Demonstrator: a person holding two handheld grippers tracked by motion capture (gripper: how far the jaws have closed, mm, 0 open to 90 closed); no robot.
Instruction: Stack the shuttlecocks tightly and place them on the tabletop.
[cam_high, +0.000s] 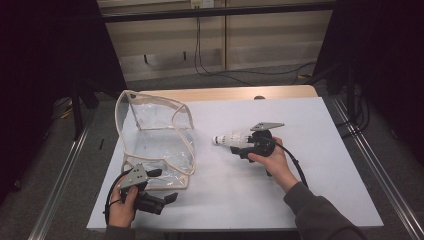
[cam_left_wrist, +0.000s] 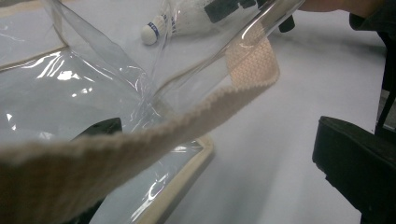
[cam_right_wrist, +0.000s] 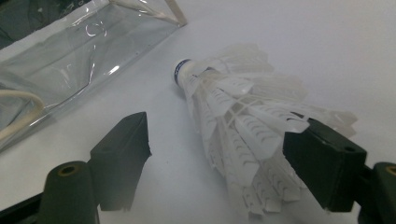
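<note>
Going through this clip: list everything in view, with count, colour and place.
shuttlecock: one, white feathers, cork tip with a blue band, lying on the table between the right claw's open jaws, one jaw against its feathers
clear bag: one, transparent with beige webbing trim, left half of the table, mouth open
table: one, pale grey-blue top with a wooden far edge
cables: black, on the floor beyond the table
left claw: one, black, at the bag's near edge, trim across its jaws
right claw: one, black, mid-table, around the shuttlecock
</note>
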